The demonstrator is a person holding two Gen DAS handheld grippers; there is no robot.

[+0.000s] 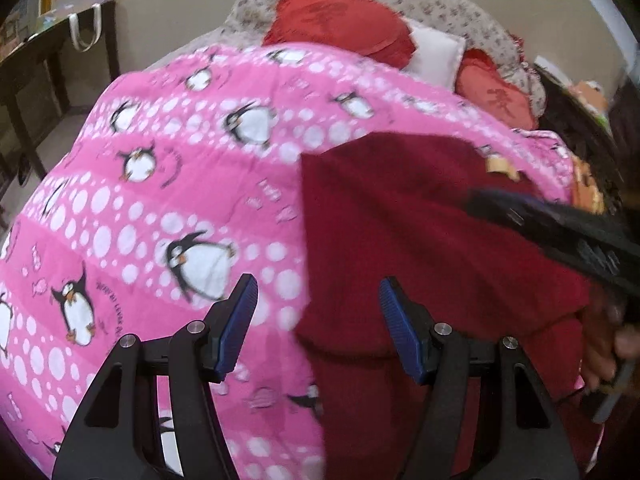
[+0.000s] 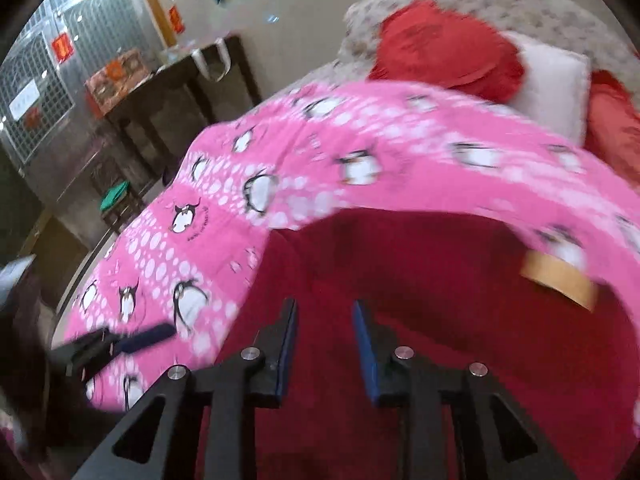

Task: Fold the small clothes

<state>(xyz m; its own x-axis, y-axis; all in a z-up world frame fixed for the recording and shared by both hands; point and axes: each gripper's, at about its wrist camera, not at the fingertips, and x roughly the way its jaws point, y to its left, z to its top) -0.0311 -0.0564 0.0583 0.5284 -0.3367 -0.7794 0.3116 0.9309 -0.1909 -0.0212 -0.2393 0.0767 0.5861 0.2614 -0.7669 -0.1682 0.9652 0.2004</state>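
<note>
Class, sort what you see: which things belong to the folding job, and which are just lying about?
Job: dark red knitted garment; left gripper; right gripper.

Lying about: pink penguin-print quilt; red tasselled cushion; white pillow; dark wooden side table.

Dark red garment (image 1: 420, 240), blurred, apparently folded, lying on pink penguin bedspread (image 1: 160, 184)

Left gripper (image 1: 316, 292): black, matte frame built from angular arms with triangular cut-outs. Four round silver screw heads sit on the pivots. Each finger carries a blue pad (image 1: 244, 320) with fine ribbing on its face.

Right gripper (image 2: 324, 320): same construction, black arms with cut-outs, four silver screw heads, flat blue pads (image 2: 366, 344) seen edge-on. In the left wrist view its black body carries blurred markings that are unreadable.

Hand (image 1: 616, 344) beside it: bare skin, blurred.
</note>
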